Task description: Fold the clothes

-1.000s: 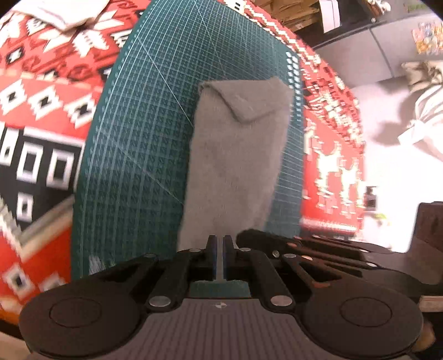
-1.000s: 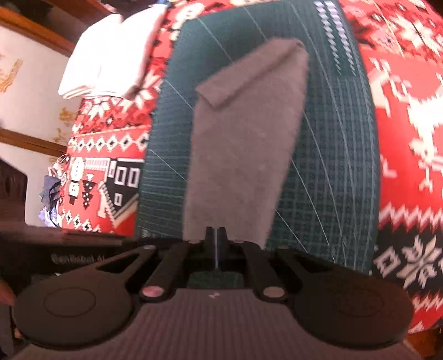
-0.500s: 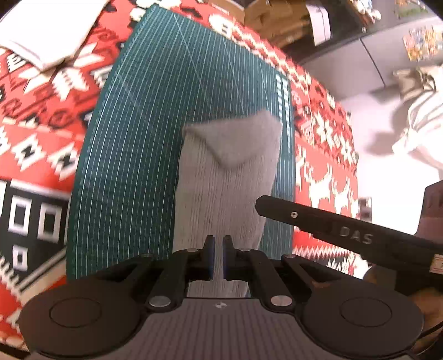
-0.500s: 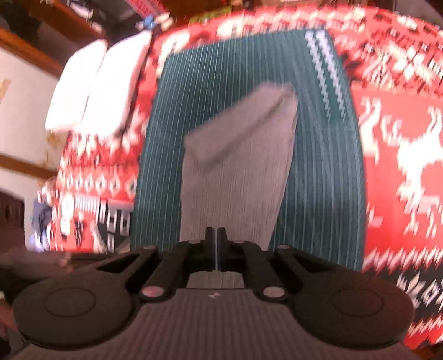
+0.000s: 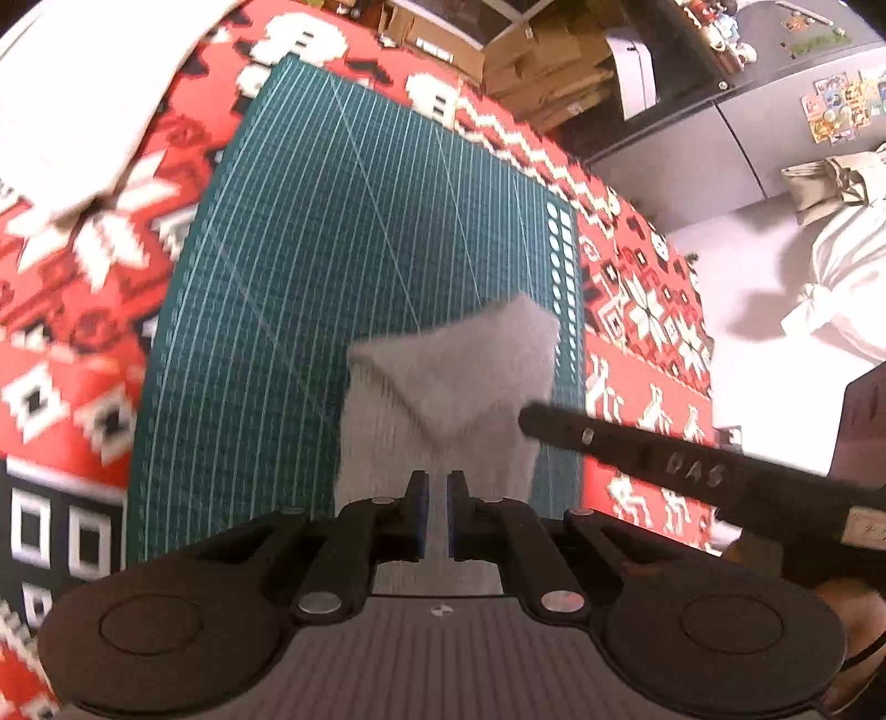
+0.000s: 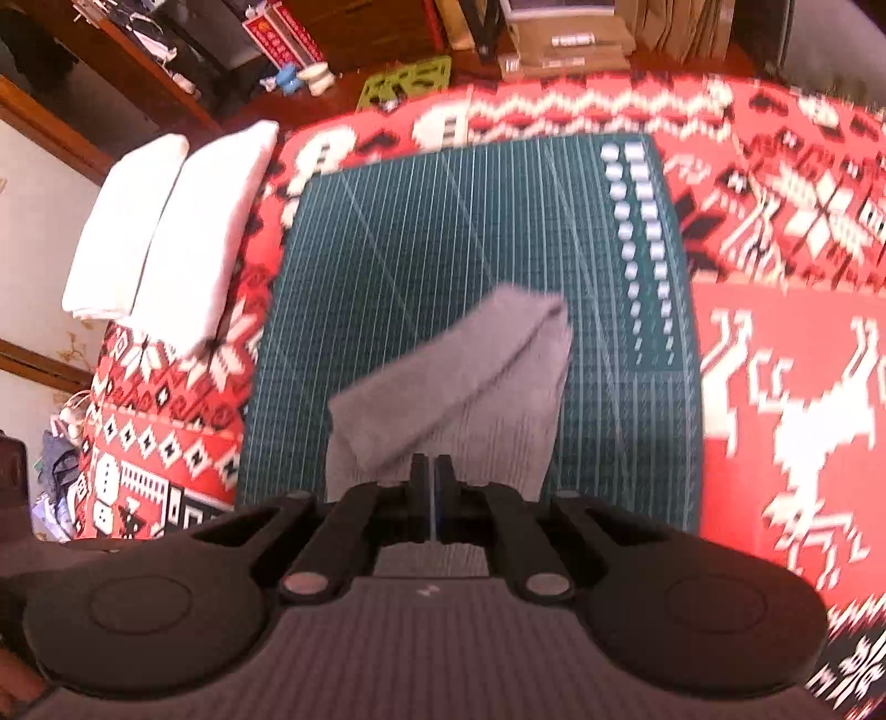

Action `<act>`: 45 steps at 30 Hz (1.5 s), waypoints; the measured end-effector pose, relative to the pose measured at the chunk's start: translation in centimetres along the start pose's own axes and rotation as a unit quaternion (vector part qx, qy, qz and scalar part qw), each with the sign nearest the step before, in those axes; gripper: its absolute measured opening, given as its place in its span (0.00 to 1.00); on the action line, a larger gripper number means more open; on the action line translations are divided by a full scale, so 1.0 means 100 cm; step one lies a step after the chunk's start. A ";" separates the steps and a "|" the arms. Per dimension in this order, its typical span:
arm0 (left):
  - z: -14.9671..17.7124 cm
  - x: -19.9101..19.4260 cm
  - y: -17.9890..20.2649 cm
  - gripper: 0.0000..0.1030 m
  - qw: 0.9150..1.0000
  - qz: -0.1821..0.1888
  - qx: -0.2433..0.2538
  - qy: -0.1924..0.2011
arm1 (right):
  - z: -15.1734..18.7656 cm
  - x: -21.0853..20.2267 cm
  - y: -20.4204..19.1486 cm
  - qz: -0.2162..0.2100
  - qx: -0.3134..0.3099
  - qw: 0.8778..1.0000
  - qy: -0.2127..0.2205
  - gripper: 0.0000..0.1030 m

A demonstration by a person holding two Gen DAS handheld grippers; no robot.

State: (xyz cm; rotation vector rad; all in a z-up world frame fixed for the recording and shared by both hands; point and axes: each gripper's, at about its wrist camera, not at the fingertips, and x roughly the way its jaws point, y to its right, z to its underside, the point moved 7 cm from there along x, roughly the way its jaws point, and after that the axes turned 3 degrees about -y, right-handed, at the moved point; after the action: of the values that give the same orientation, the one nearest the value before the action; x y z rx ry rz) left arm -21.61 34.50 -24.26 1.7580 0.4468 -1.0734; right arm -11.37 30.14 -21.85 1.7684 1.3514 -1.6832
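Observation:
A grey cloth [image 5: 443,387] lies lengthwise on the green cutting mat [image 5: 332,249], its far end folded back into a pointed flap. My left gripper [image 5: 436,482] is shut on the cloth's near edge, with grey fabric showing between its pads. The right wrist view has the same cloth [image 6: 470,387] on the mat [image 6: 443,221], running up to my right gripper [image 6: 431,465], which is shut on its near edge. The right gripper's black body [image 5: 637,454] crosses the left wrist view close beside the cloth's right side.
A red patterned tablecloth [image 6: 775,332] covers the table around the mat. Two folded white towels [image 6: 166,232] lie at the far left corner, also visible as a white towel [image 5: 72,99]. Shelves and boxes [image 6: 554,33] stand beyond the table.
Both grippers have drawn back toward the near side with the cloth's edge. The cloth has slid along the mat, with more bare mat beyond its folded end.

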 end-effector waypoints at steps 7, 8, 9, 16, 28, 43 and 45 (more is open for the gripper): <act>-0.010 0.019 -0.007 0.05 0.999 -0.032 0.025 -0.007 | -0.008 0.033 0.017 0.014 0.019 1.000 -0.012 0.00; -0.010 0.017 -0.007 0.05 0.999 -0.033 0.026 -0.008 | -0.008 0.034 0.017 0.014 0.019 1.000 -0.012 0.00; -0.009 0.014 -0.006 0.05 0.999 -0.033 0.023 -0.008 | -0.008 0.034 0.016 0.015 0.019 1.000 -0.012 0.00; -0.005 -0.009 -0.005 0.17 0.999 -0.043 0.007 0.000 | -0.006 0.014 0.013 0.008 0.020 1.000 -0.008 0.02; 0.016 -0.003 -0.017 0.38 0.997 -0.070 0.003 -0.027 | 0.015 0.000 0.027 0.017 0.031 0.999 -0.033 0.18; 0.027 0.016 -0.019 0.37 0.994 -0.091 0.037 -0.043 | 0.066 0.017 0.035 -0.016 0.097 0.995 -0.027 0.18; 0.027 0.016 -0.019 0.37 0.994 -0.091 0.037 -0.043 | 0.067 0.015 0.036 -0.021 0.109 0.994 -0.018 0.18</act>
State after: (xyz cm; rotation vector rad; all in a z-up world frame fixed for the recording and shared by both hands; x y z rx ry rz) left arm -23.33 32.69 -26.93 1.7540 0.5282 -1.3035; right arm -12.52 23.75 -26.00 1.8259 1.2379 -1.9406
